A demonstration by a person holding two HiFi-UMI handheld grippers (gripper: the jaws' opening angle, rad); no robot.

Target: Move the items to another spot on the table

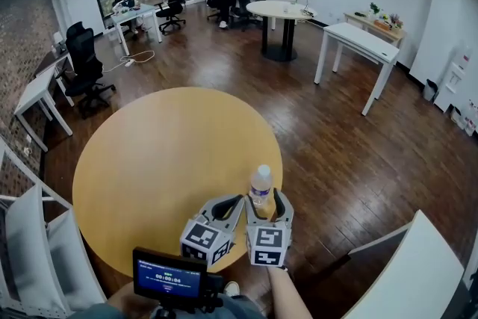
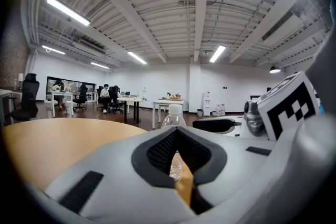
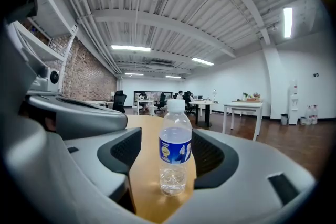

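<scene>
A clear water bottle (image 1: pixel 261 185) with a white cap and a blue label stands upright on the round yellow table (image 1: pixel 149 160), close to its near right edge. My right gripper (image 1: pixel 263 198) is open around it, one jaw on each side, and the pads stand off it. In the right gripper view the bottle (image 3: pixel 175 147) stands between the dark pads (image 3: pixel 125 150). My left gripper (image 1: pixel 237 199) is shut right beside it on the left, holding nothing. In the left gripper view the bottle (image 2: pixel 172 117) shows just past the closed tips of the left gripper (image 2: pixel 177 136).
The table edge and dark wood floor (image 1: pixel 336 160) lie just right of the bottle. A small screen device (image 1: pixel 169 276) is at my chest. White furniture stands at the near left (image 1: pixel 30 235) and near right (image 1: pixel 418 273). Desks, chairs and seated people fill the far room.
</scene>
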